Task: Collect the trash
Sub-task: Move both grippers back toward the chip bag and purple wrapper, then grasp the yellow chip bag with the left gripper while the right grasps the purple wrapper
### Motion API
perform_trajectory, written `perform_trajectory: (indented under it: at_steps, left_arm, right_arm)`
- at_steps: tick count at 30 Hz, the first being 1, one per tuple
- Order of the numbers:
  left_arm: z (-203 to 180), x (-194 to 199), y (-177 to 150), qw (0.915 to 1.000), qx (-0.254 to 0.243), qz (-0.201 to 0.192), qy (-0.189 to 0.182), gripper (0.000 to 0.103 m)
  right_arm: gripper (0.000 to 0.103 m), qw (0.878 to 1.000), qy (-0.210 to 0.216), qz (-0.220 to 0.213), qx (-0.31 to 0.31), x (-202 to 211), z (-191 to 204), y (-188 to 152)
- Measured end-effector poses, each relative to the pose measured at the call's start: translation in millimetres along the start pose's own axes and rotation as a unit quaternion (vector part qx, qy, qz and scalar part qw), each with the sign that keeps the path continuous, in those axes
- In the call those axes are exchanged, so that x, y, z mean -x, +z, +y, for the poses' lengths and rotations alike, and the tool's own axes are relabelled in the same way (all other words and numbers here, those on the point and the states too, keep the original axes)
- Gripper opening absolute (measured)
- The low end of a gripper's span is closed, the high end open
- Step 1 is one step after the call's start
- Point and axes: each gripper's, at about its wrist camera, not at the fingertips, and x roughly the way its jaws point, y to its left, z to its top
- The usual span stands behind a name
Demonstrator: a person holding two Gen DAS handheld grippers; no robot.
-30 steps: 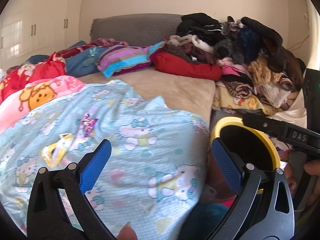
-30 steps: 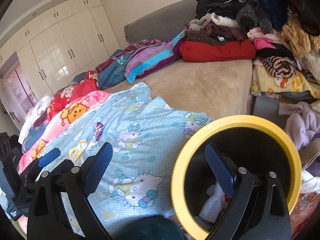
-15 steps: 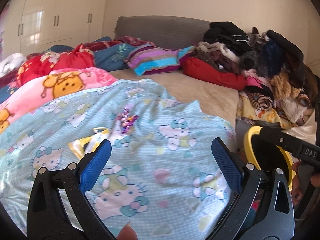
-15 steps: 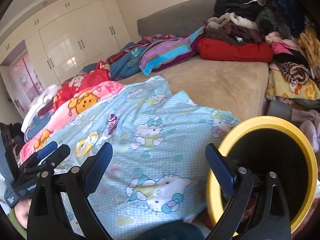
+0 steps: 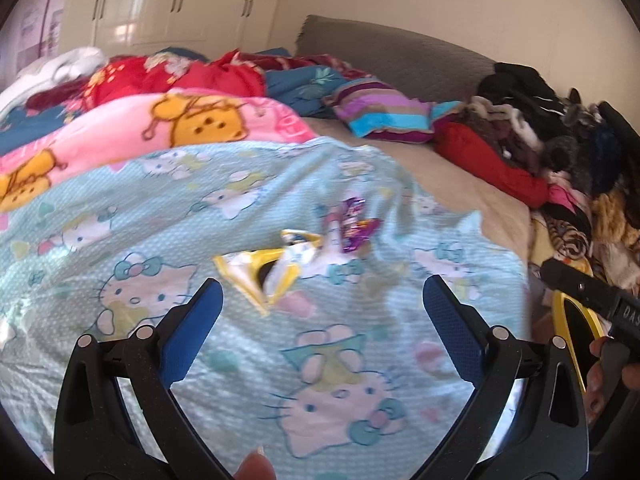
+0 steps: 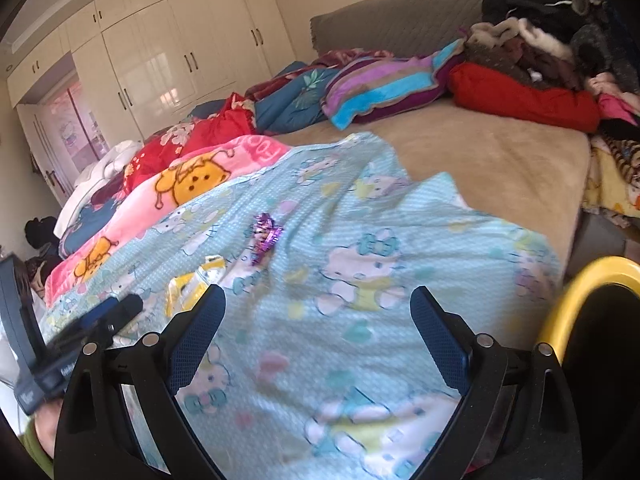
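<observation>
Two wrappers (image 5: 276,266) ahead, left tool (image 5: 322,320) agape

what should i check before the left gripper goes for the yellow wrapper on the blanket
1. Left gripper open and empty: ok, jaws wide apart.
2. Yellow wrapper in view and lying free on the blue blanket: ok.
3. Wrapper lined up between the fingers: ok, roughly centred but ahead of the tips.
4. Purple wrapper apart from the yellow one: cannot tell, they lie close.
5. Yellow-rimmed bin within view for the drop: ok, at the bed's edge.
6. Right gripper out of the way: ok, open, nothing held.
</observation>
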Motion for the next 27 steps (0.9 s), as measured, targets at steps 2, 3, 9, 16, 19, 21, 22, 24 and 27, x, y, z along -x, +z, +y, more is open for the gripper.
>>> perform_trajectory:
  at_steps: [2,3,9,16,19,21,22,24,27]
  left_arm:
    - [9,-5,0,0.9999,0.010,0.002,0.002,0.092]
    - [14,-8,0,0.9999,0.015,0.003,0.003,0.092]
    - [37,-29,-4,0.9984,0.053,0.020,-0.003,0.086]
    - [59,-55,-9,0.9935,0.105,0.040,-0.019,0.071]
    - [64,-65,-12,0.9905,0.125,0.047,-0.031,0.066]
    - [65,-69,-14,0.9891,0.133,0.052,-0.038,0.064]
    - [65,-72,-15,0.9886,0.135,0.054,-0.038,0.062]
    - [64,-76,-18,0.9878,0.140,0.057,-0.039,0.060]
    - [64,-79,-20,0.9871,0.144,0.055,-0.043,0.060]
  right_arm:
    - [0.087,1.000,0.005,0.004,0.002,-14,5,5]
    - [0.083,1.000,0.010,0.007,0.005,-24,9,8]
    - [0.070,0.999,0.016,0.037,0.015,-79,27,22]
    - [0.058,0.997,0.020,0.071,0.008,-136,40,31]
    - [0.051,0.996,0.019,0.084,0.010,-157,43,34]
    - [0.043,0.996,0.018,0.090,0.010,-168,43,35]
    - [0.042,0.995,0.018,0.094,0.009,-174,43,35]
    - [0.037,0.995,0.022,0.102,0.002,-184,41,35]
    - [0.020,0.993,0.029,0.113,-0.009,-194,37,33]
